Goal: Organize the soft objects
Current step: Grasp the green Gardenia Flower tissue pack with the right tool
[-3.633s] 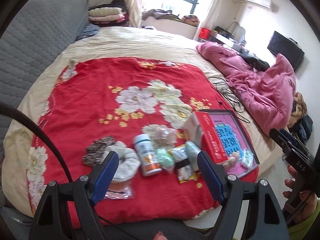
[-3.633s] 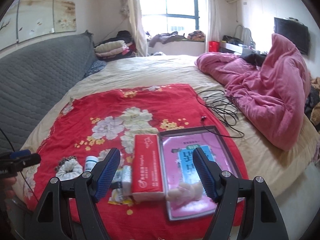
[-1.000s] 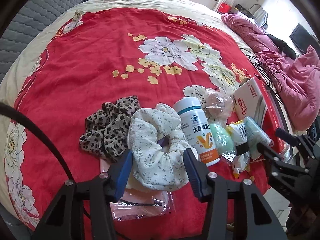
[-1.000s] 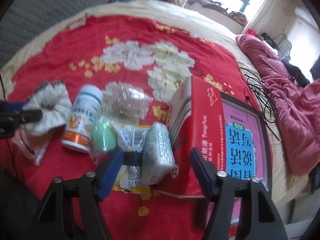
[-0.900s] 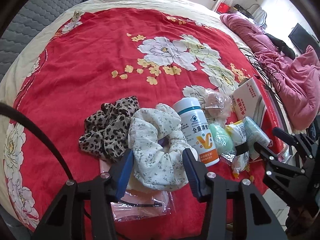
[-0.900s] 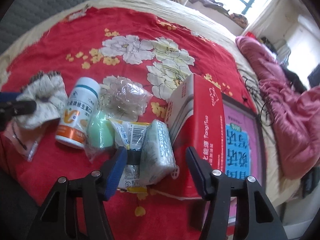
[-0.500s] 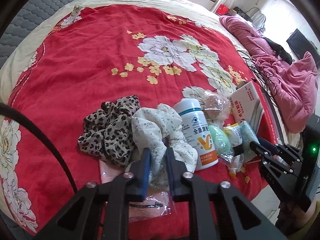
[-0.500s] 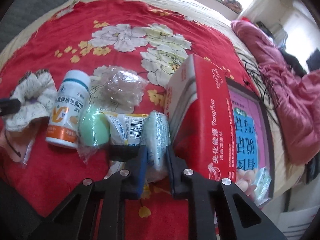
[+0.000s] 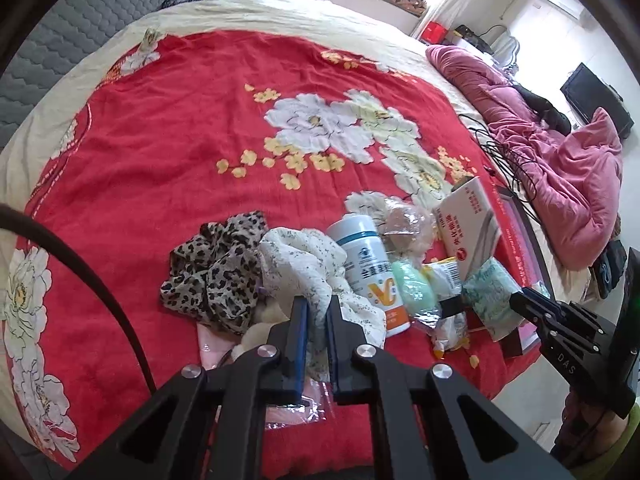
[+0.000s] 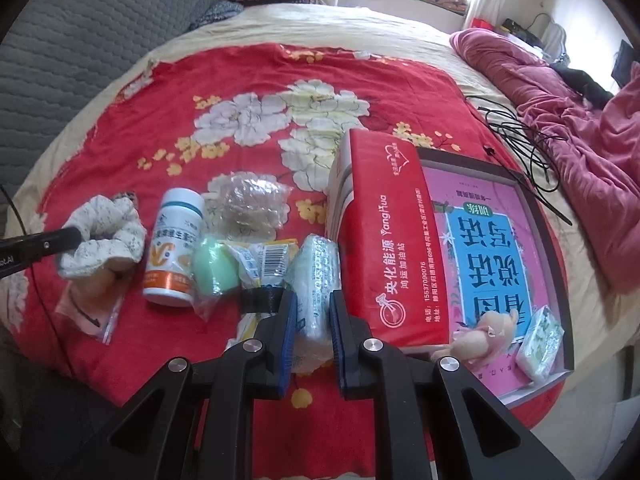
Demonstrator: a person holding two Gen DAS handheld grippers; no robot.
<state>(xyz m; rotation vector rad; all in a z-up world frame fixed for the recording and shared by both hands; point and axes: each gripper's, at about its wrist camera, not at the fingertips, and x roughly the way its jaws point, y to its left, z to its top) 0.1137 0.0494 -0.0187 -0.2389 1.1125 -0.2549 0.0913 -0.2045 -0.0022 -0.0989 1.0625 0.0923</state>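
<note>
Left tongs (image 9: 317, 312) are clamped narrow on the white floral scrunchie (image 9: 308, 268), near the bed's front edge on the red blanket (image 9: 180, 140), beside the leopard scrunchie (image 9: 216, 272) and against the white bottle (image 9: 370, 268). Right tongs (image 10: 313, 312) are pinched on the tissue pack (image 10: 316, 280), which touches the red box (image 10: 384, 240).

my tongs meet a crowded near edge of the red blanket (image 9: 160, 140): the pill bottle (image 10: 174, 246), green sponge (image 10: 214, 266) and red box (image 10: 384, 240) stand close together. toward its far edge the blanket gives me open room to pass.
</note>
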